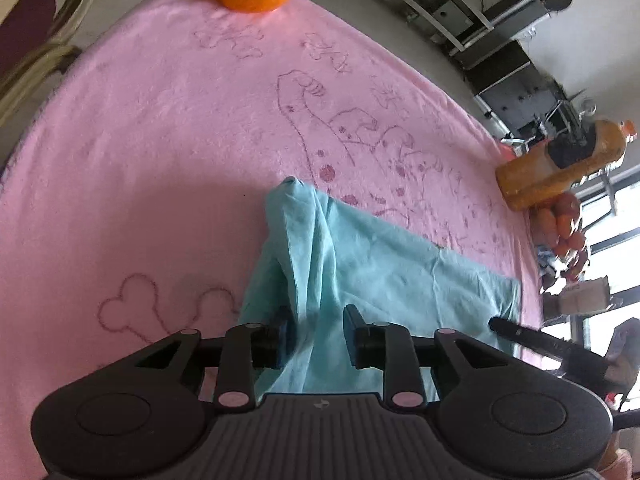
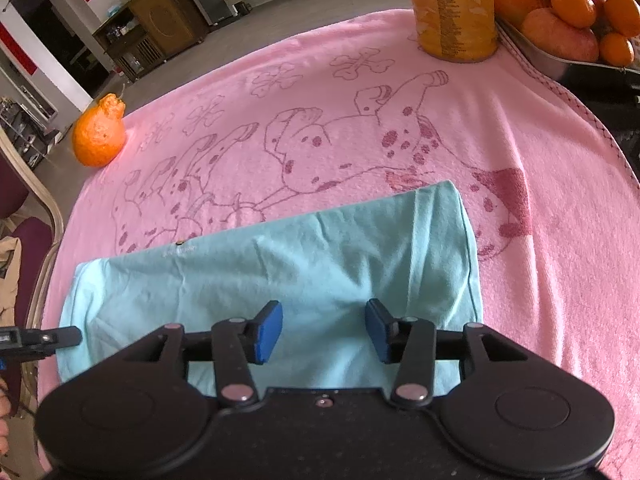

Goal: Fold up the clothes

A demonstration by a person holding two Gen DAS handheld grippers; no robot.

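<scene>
A teal garment [image 1: 384,272] lies on a pink towel [image 1: 140,152] printed with spotted dogs. In the left wrist view its near part is bunched into a raised ridge that runs from a peak back to my left gripper [image 1: 318,330], which is shut on that bunch. The right wrist view shows the garment [image 2: 280,264] lying mostly flat, folded to a straight right edge. Just above it my right gripper [image 2: 324,330] is open, its blue pads [image 2: 268,330] wide apart with flat cloth below them. A tip of the left gripper [image 2: 52,338] shows at the garment's left edge.
A knobbly orange fruit [image 2: 98,136] sits at the towel's far left. A juice bottle [image 2: 454,8] and a metal tray [image 2: 532,50] piled with fruit stand at the far right. A chair [image 2: 36,216] is beside the table on the left.
</scene>
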